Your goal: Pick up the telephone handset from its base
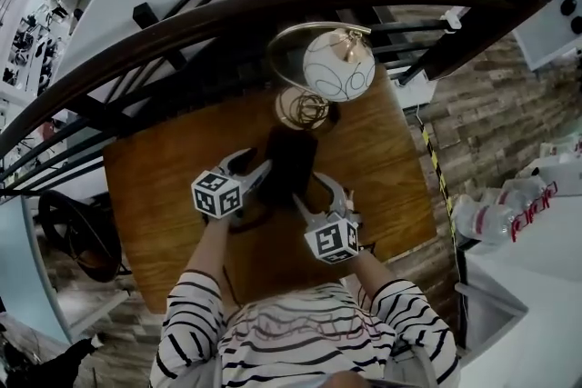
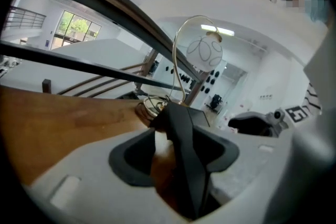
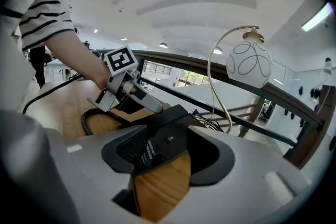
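Observation:
A black telephone [image 1: 289, 161] lies in the middle of the wooden table [image 1: 155, 177]; I cannot tell its handset from its base. My left gripper [image 1: 255, 166] reaches it from the left and my right gripper [image 1: 318, 195] from the near right. In the left gripper view the telephone [image 2: 184, 134] stands edge-on in the gap of the left gripper [image 2: 173, 157], whose jaws are open. In the right gripper view the telephone's labelled face [image 3: 157, 141] sits between the wide jaws of the right gripper [image 3: 168, 160]. A coiled cord [image 3: 86, 123] curls beside it.
A lamp with a white globe [image 1: 338, 64] and a round base [image 1: 305, 109] stands just beyond the telephone. A dark curved railing [image 1: 227, 14] runs behind the table. White tables with bottles [image 1: 496, 213] stand at the right.

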Action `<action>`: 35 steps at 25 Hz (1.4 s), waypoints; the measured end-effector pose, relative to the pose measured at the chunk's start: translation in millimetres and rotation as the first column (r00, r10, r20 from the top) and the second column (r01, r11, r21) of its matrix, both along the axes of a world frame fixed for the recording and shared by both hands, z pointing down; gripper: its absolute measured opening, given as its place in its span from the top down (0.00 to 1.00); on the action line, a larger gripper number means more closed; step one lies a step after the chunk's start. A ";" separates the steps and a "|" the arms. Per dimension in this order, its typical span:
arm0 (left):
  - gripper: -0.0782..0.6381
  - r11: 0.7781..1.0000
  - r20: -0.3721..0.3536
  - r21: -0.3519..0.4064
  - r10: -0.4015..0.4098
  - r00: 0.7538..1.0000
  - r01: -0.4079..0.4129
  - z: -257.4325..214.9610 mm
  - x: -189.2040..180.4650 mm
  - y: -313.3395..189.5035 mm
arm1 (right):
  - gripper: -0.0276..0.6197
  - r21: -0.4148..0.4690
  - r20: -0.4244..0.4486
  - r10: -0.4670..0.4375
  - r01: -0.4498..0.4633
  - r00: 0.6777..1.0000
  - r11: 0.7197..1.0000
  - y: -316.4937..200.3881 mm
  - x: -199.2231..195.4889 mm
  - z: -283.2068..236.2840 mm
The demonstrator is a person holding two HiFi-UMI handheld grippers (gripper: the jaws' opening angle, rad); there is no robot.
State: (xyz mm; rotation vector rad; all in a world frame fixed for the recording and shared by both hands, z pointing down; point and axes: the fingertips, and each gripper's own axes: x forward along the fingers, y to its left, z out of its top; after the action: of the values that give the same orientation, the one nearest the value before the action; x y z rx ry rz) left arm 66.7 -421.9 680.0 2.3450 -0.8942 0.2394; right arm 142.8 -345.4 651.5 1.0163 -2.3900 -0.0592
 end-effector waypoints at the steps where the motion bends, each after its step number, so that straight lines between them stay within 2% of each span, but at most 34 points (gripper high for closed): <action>1: 0.58 1.000 -0.007 -0.011 0.002 1.000 -0.002 3.8 0.3 -0.2 | 0.61 -0.004 -0.007 -0.010 0.010 1.000 1.000 -1.9 -1.5 4.8; 8: 0.58 0.997 -0.091 -0.067 0.042 0.995 -0.048 16.5 8.6 4.9 | 0.61 -0.035 -0.070 -0.099 0.097 0.993 0.995 -1.7 -13.8 38.1; 11: 0.58 0.996 -0.085 -0.068 0.055 0.995 -0.061 17.7 10.7 4.7 | 0.61 -0.054 -0.073 -0.101 0.097 0.992 0.994 -3.8 -14.5 46.2; 15: 0.59 0.993 -0.075 -0.078 0.088 0.993 -0.094 21.2 15.9 8.0 | 0.61 -0.032 -0.082 -0.099 0.096 0.992 0.995 -5.5 -12.2 51.0; 19: 0.65 0.989 -0.082 -0.089 0.113 0.990 -0.120 23.1 19.0 9.8 | 0.61 -0.023 -0.080 -0.100 0.099 0.992 0.995 -6.1 -12.9 53.0; 35: 0.76 0.970 -0.184 -0.222 0.056 0.981 -0.097 13.7 15.9 13.0 | 0.64 -0.038 -0.109 -0.086 0.082 0.990 0.996 -6.2 -11.3 50.0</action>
State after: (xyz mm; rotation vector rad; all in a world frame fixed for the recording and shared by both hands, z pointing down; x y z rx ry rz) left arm 82.6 -409.0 693.6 2.1486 -0.6542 0.1540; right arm 131.5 -351.5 701.5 0.8743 -2.3243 -0.1032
